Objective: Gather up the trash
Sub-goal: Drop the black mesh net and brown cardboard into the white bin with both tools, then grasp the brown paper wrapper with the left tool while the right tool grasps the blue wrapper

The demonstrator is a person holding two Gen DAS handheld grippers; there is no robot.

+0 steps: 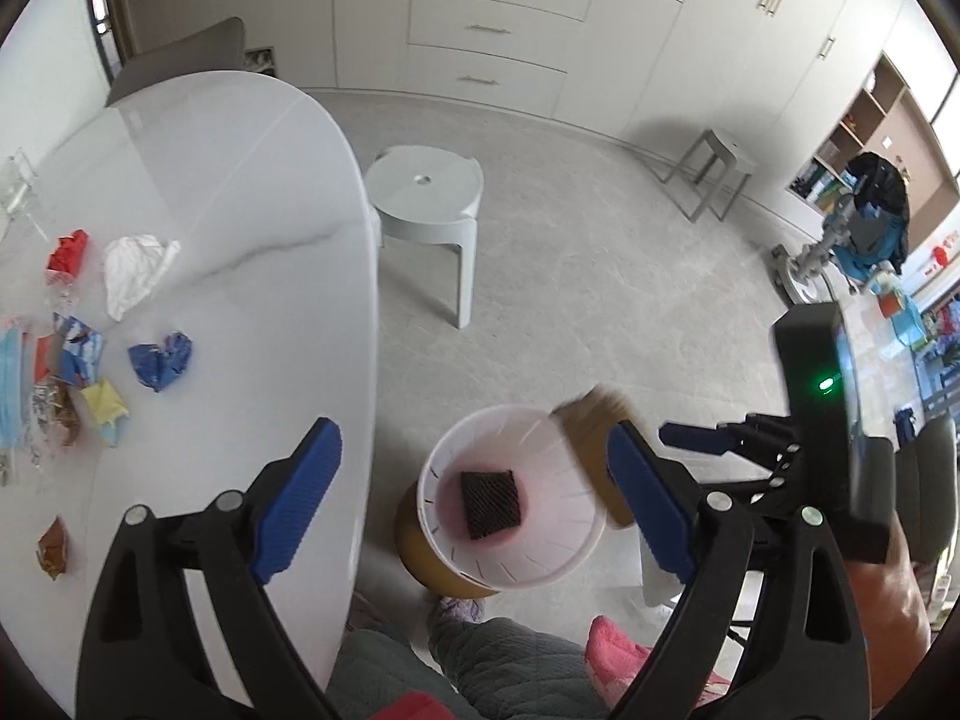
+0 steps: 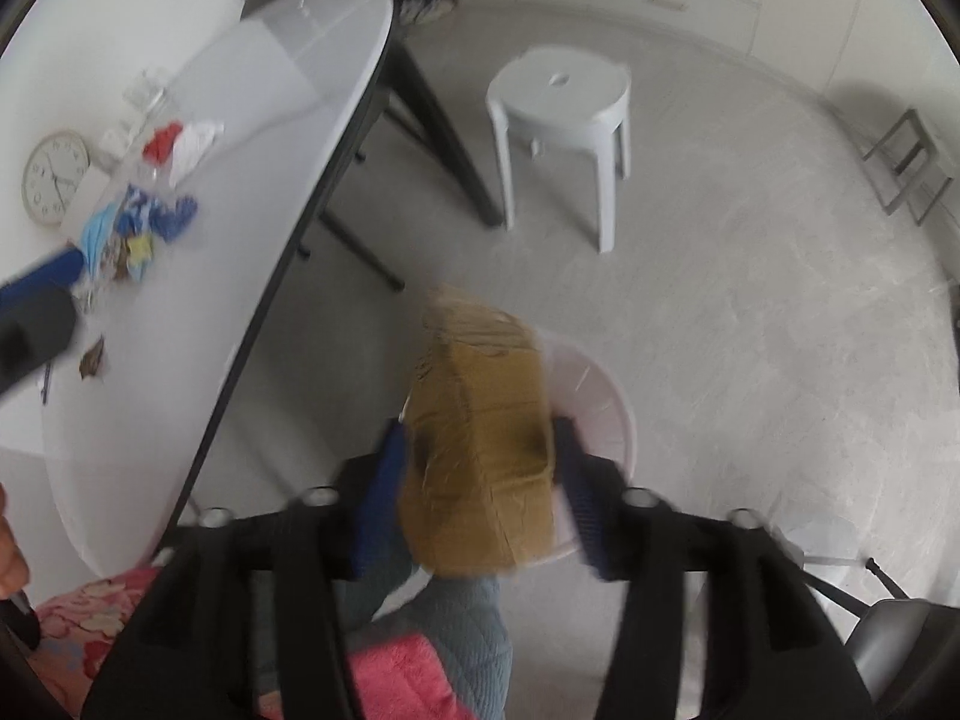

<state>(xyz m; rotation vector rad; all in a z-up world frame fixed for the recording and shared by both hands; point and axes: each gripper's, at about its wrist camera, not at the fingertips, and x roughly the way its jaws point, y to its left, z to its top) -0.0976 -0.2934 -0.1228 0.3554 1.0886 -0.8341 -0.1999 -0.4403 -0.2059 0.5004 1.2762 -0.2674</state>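
Your right hand-held gripper (image 2: 480, 480) has its jaws apart around the brown cardboard box (image 2: 480, 438) (blurred; I cannot tell whether the pads touch), above the white bin (image 1: 510, 516). Your left hand-held gripper (image 1: 474, 498) gapes empty; wrappers (image 1: 84, 360) litter the counter (image 1: 240, 180).

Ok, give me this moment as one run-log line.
step: box drop | left gripper: open, empty | right gripper: open around cardboard box | box over bin | scraps left on table
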